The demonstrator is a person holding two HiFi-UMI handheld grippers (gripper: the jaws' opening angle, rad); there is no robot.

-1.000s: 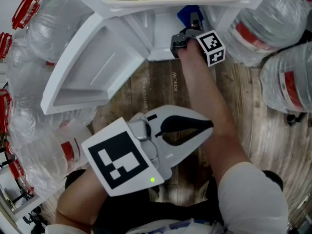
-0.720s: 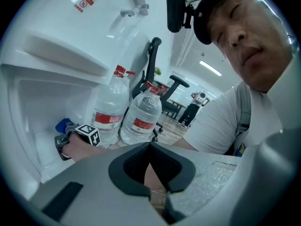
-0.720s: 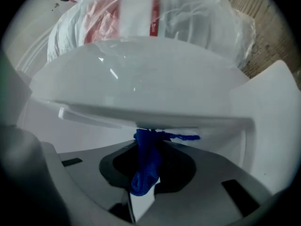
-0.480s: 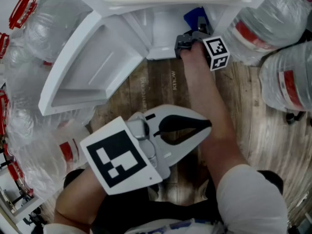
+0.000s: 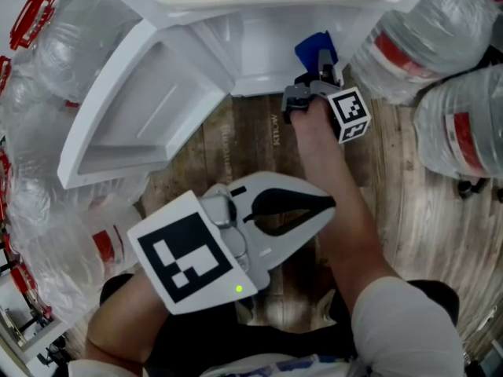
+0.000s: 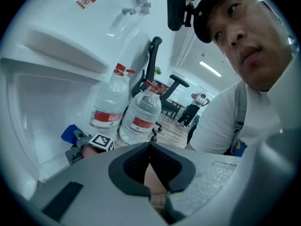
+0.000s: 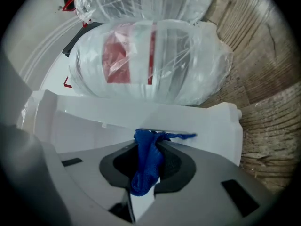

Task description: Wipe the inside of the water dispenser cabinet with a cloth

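Pinched the cloth (image 7: 146,164) in the right tool (image 5: 313,85) at the far right edge of the cabinet (image 5: 259,45), with the left tool (image 5: 326,204) closed on nothing nearer; could have snagged on its lip and lost that thin hold.

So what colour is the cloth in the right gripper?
Blue cloth, clearest in right gripper view.

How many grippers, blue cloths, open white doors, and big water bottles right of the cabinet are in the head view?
grippers: 2, the left gripper and the right gripper
blue cloth: 1
open white door: 1
big water bottles: 2
Total: 6
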